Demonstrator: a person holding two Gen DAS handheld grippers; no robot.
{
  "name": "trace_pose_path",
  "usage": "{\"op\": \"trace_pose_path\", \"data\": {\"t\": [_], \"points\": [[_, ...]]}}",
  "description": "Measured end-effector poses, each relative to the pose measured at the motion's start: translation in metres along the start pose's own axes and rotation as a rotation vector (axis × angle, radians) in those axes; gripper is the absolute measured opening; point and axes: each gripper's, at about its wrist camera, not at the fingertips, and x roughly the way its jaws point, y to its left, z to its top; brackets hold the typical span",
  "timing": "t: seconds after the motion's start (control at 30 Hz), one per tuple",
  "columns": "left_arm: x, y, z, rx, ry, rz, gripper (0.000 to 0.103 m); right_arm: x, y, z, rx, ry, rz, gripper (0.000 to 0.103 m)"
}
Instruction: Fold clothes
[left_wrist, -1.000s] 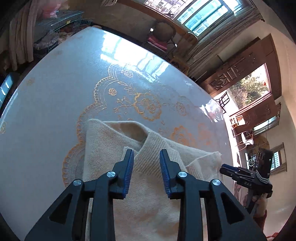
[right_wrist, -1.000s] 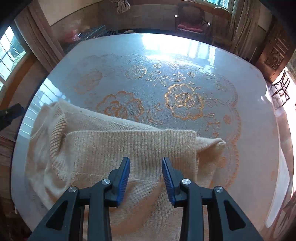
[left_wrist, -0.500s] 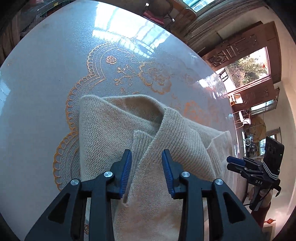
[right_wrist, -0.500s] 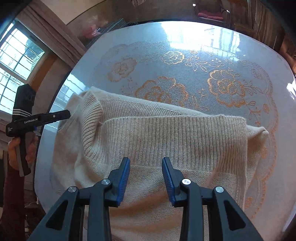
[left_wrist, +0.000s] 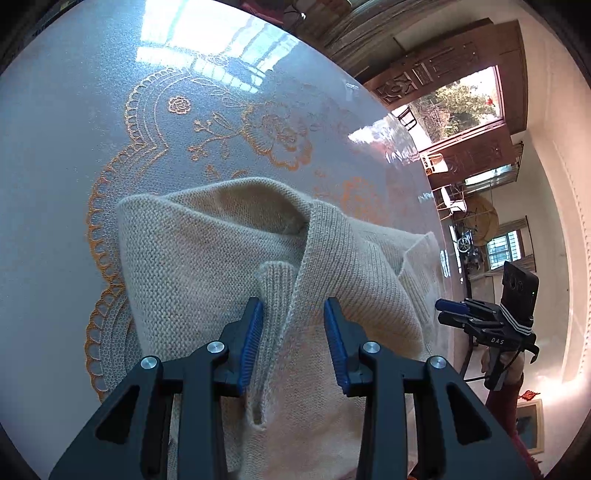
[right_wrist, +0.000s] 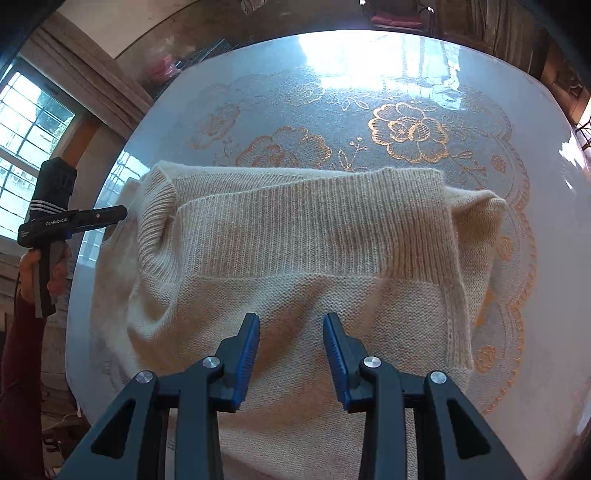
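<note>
Cream knitted sweater (right_wrist: 303, 266) lies partly folded on round glass-topped table (right_wrist: 546, 155), ribbed hem doubled over. Both cameras closer than second ago. Left tool (left_wrist: 293, 325) and right tool (right_wrist: 291, 341) apart, gripping nothing; folding seemingly unfinished.

The left gripper (left_wrist: 293, 317) is a matte black plastic tool with triangular cut-outs in its two arms, round silver screws at the joints and ribbed blue pads (left_wrist: 251, 343) lining the inner face of each finger; seen from the other side, its black body carries white "GenRobot.AI" lettering, diagonal white stripes and a boxy black camera block on top. The right gripper (right_wrist: 291, 328) is built the same way, with the same silver screws and blue ribbed pads (right_wrist: 334, 350), and from the left camera its side shows white "DAS" lettering, white stripes and a small green light on its camera block. The person holding them wears a dark red long sleeve (right_wrist: 16, 354), and a thin dark cable hangs below the right gripper's handle.
</note>
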Motion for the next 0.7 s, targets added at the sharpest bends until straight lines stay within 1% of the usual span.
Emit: {"op": "trace_pose_path", "data": {"t": [0.07, 0.1, 0.13, 0.17, 0.2, 0.37, 0.5, 0.53, 0.63, 0.67, 0.7], "points": [[0.002, 0.004, 0.0, 0.011, 0.005, -0.007, 0.036, -0.003, 0.0, -0.003, 0.005, -0.005, 0.002, 0.036], [0.002, 0.005, -0.001, 0.013, -0.001, -0.005, 0.034, -0.004, 0.001, -0.004, 0.005, -0.005, 0.002, 0.036], [0.001, 0.005, -0.002, 0.027, -0.01, 0.02, 0.03, -0.006, 0.002, -0.006, 0.003, -0.005, -0.001, 0.036], [0.0, 0.004, -0.002, 0.041, -0.019, 0.045, 0.014, -0.006, 0.004, -0.007, -0.001, -0.007, -0.012, 0.036], [0.0, -0.001, -0.001, 0.054, -0.031, 0.064, 0.008, -0.007, 0.005, -0.008, -0.004, -0.008, -0.022, 0.036], [0.001, -0.026, 0.004, 0.122, -0.09, 0.16, 0.005, -0.008, 0.002, -0.014, -0.001, -0.033, -0.082, 0.036], [-0.032, -0.049, -0.005, 0.154, -0.231, 0.166, 0.005, -0.004, -0.002, -0.017, -0.004, -0.036, -0.14, 0.036], [-0.042, -0.057, -0.01, 0.18, -0.271, 0.183, 0.005, -0.003, -0.003, -0.018, -0.006, -0.037, -0.154, 0.036], [-0.064, -0.066, -0.019, 0.196, -0.317, 0.245, 0.005, -0.006, 0.0, -0.022, -0.012, -0.067, -0.175, 0.036], [-0.062, -0.062, -0.019, 0.186, -0.29, 0.303, 0.005, -0.006, 0.001, -0.022, -0.019, -0.064, -0.186, 0.036], [-0.056, -0.053, -0.018, 0.167, -0.262, 0.382, 0.005, -0.006, 0.002, -0.023, -0.026, -0.061, -0.196, 0.036]]}}
